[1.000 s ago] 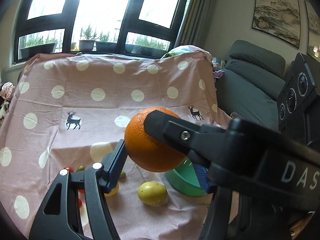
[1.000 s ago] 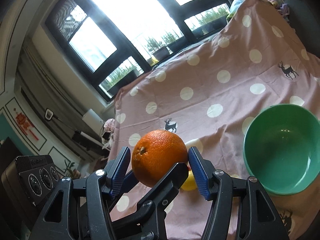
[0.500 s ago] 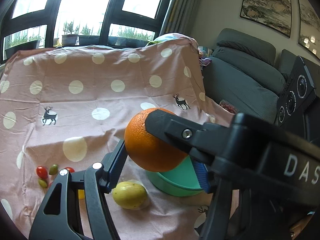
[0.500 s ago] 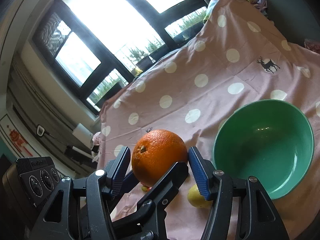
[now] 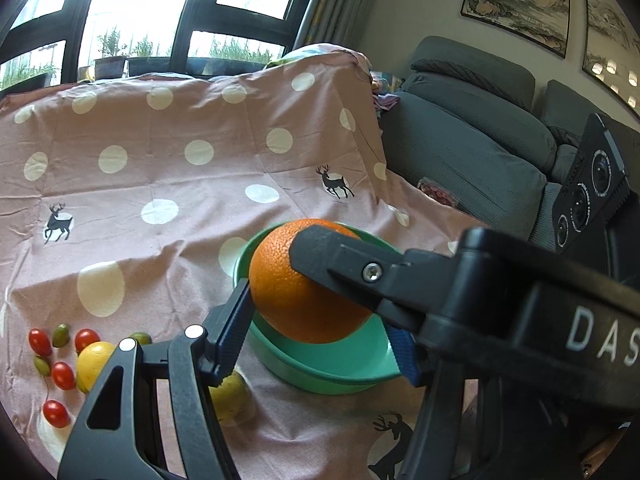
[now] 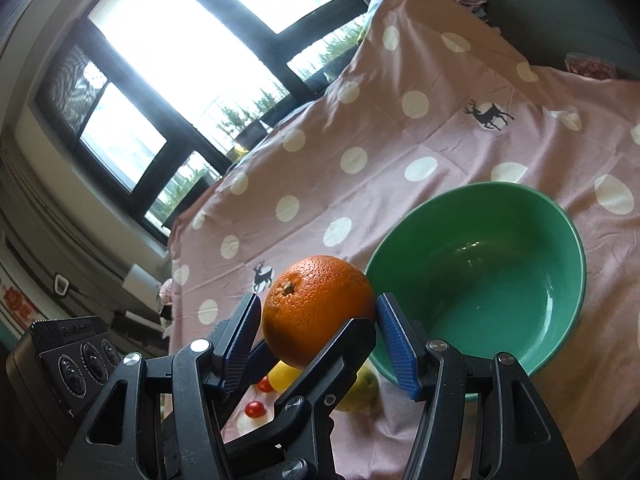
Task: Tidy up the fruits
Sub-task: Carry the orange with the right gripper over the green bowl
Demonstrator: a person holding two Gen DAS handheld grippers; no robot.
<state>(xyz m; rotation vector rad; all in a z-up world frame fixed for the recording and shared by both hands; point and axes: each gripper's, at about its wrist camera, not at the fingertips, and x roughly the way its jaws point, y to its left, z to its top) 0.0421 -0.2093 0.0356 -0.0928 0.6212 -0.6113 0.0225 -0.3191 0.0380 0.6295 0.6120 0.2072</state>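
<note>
Two grippers hold one orange (image 5: 296, 280) over the green bowl (image 6: 560, 240).
The fingers of the left gripper (image 5: 316, 320) and the right gripper (image 6: 316, 320) are closed on the orange from crossed sides; one left pad is partly hidden, so its contact is only likely. The orange hangs above the near rim. Better to bring it over the middle, lower it, then open both together, so it does not roll onto the table (image 5: 160, 184).

We hold both grippers crossed and tilted downward, left gripper (image 5: 320, 324) and right gripper (image 6: 316, 340) clamped together.
</note>
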